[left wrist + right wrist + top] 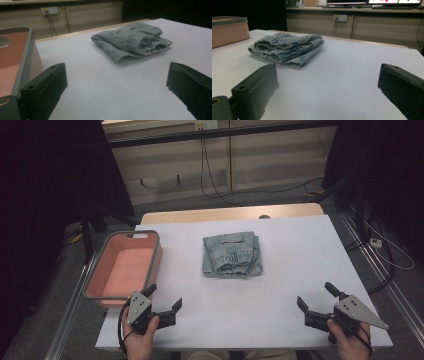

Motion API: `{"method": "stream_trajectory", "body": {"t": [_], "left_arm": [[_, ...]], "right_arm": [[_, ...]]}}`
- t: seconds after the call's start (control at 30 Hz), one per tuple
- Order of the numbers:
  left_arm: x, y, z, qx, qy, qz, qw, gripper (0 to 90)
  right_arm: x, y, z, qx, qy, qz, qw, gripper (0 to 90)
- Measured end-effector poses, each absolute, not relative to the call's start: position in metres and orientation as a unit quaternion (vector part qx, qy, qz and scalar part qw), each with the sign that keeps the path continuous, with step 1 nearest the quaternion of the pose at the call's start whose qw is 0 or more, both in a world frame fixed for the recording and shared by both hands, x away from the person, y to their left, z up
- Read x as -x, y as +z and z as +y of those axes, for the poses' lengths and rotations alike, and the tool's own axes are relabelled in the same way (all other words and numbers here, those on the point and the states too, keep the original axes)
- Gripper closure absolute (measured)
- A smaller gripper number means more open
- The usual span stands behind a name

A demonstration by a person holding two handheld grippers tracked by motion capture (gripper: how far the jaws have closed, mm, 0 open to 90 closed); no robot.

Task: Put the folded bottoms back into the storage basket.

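Room: dim workspace, beige wall panels with a socket and hanging cables behind the table, dark curtains at both sides.
Table (280, 270): wide, flat, white matte top, smooth, wooden edge at the far side.
Bin (100, 262): salmon-pink rectangular tub with grey rim, at the left edge of the table, nothing visible inside; walls look like soft, foldable plastic.
Folded jeans (232, 255): middle of the table, a little toward the far side, apart from the bin; well ahead of both grippers.
Jeans material: light blue washed denim, folded in several layers, gathered elastic band on the near edge, seams and a pocket line on top.
Jeans handling: probably soft and limp, moderate weight, not fragile, not slippery; likely to unfold or sag if lifted by one layer.
Where to grip: best at the thick folded edges on two opposite sides, pinching all layers together.
Left gripper (164, 296): near the front left, beside the bin, jaws spread wide, nothing between them.
Right gripper (316, 294): near the front right, jaws spread wide, holding nothing.
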State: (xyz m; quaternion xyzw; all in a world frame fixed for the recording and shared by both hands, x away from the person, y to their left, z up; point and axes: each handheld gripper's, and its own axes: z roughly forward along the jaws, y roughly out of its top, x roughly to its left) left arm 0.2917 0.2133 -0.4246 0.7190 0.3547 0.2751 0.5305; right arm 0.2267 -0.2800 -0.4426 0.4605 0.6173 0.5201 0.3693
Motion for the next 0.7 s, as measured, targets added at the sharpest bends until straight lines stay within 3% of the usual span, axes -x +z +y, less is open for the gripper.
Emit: {"method": "stream_trajectory", "body": {"t": [0.37, 0.7], "left_arm": [[-0.299, -0.421, 0.200, -0.728, 0.232, 0.361, 0.534, 3.2], [-0.307, -0.403, 0.176, -0.754, 0.222, 0.315, 0.531, 4.0]], "right_arm": [[-0.228, -0.443, -0.282, -0.461, 0.522, 0.617, 0.366, 2.5], [-0.232, -0.445, -0.279, -0.459, 0.523, 0.624, 0.356, 2.5]]}}
